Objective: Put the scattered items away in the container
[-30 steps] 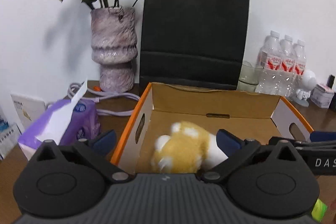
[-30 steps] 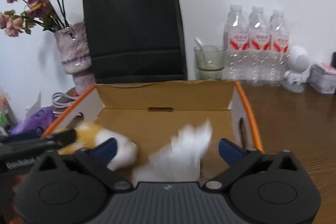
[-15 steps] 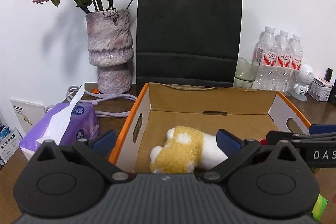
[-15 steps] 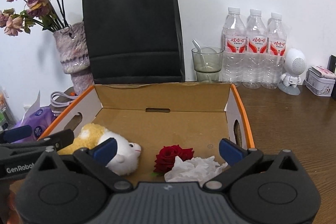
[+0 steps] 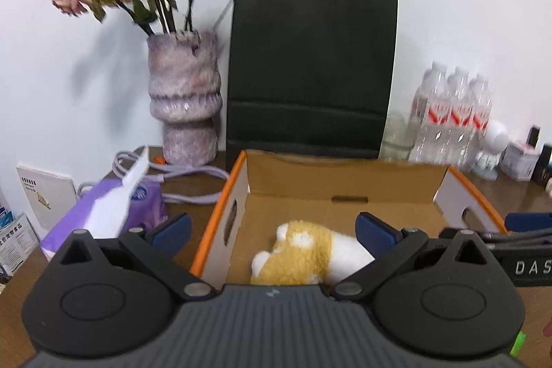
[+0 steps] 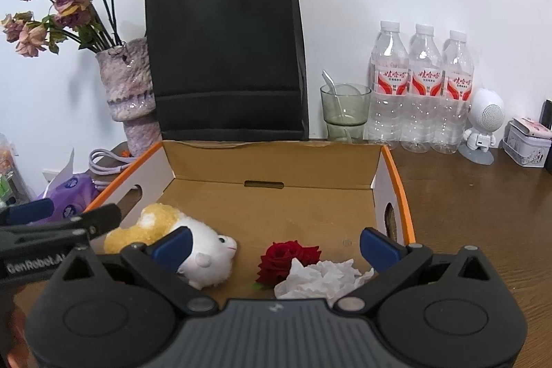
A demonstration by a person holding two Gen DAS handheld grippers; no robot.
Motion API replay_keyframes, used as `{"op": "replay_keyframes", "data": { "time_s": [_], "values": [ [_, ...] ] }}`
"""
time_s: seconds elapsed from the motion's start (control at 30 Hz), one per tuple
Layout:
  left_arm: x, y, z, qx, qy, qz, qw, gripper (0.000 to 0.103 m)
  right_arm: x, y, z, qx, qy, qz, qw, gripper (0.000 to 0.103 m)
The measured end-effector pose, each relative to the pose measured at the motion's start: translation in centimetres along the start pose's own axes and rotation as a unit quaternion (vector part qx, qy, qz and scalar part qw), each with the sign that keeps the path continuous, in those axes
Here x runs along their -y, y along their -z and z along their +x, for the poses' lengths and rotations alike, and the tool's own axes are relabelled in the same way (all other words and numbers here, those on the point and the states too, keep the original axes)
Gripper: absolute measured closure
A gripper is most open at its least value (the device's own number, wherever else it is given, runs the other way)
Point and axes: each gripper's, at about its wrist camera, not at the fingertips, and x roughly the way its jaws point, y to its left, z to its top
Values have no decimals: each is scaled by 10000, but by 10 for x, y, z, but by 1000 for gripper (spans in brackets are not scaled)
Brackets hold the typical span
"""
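Box (image 6: 272,166) of brown card with orange-edged white sides sits open on the wooden table (image 6: 483,212), and three things lie on its floor. Toward its left side lies a plush (image 6: 203,250), yellow at the back and white at the head, on its side. To the right of it, a little apart, lies a red rose (image 6: 284,261), and a crumpled white tissue (image 6: 324,276) touches the rose on its right.

Both claws stand wide and hold nothing. The right gripper (image 6: 276,247) hangs over the near edge of the box, its blue pads (image 6: 377,249) either side of the rose and tissue. The left gripper (image 5: 272,233) straddles the box's left wall, with one pad outside the box and the other above the plush (image 5: 303,254).

Behind the box stands a black bag (image 6: 224,50), with a vase (image 6: 127,92) of dried flowers to its left and a glass (image 6: 345,109) and three bottles (image 6: 421,85) to its right. A purple tissue pack (image 5: 103,212) lies left of the box. The left view is blurred.
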Motion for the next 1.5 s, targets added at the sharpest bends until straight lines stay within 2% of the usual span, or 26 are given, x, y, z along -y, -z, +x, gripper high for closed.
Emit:
{"op": "replay_keyframes", "data": {
  "time_s": [0.13,0.23,0.43,0.6,0.9,1.2,1.23,1.27,1.3,1.33,1.37,1.43,1.47,1.5],
  "values": [
    [-23,-2,-22,125,189,-71,9997,0,9,3,-23,136,-61,-97,9998,0],
    [-40,4,-31,70,113,-9,9999,0,19,13,-39,135,-63,-219,9996,0],
    [-69,21,-42,-173,-73,154,9997,0,35,46,-60,-72,301,-528,9981,0],
    [-84,40,-50,-417,-171,227,9987,0,42,73,-76,-246,259,-560,9978,0],
    [-78,71,-49,-792,-27,402,9960,0,29,109,-79,-479,173,-459,9976,0],
    [-64,77,-30,-913,138,556,9942,1,19,124,-89,-444,115,-301,9985,9],
    [-60,78,-24,-966,165,596,9934,4,18,124,-88,-450,88,-251,9986,19],
    [-57,80,-18,-1043,174,633,9924,7,16,125,-85,-472,74,-231,9986,34],
    [-54,83,-11,-1145,170,660,9911,18,13,125,-82,-504,63,-216,9985,43],
    [-52,87,-4,-1266,172,674,9895,39,12,126,-78,-546,39,-188,9983,61],
    [-51,91,1,-1358,208,636,9885,46,11,128,-74,-618,-1,-155,9980,72],
    [-52,94,-2,-1288,378,589,9892,81,8,130,-70,-631,27,-217,9978,76],
    [-51,94,-5,-1254,432,631,9891,82,8,131,-70,-626,50,-233,9978,86],
    [-51,94,-8,-1207,464,609,9897,83,9,131,-71,-605,15,-185,9980,90]
  ]
}}
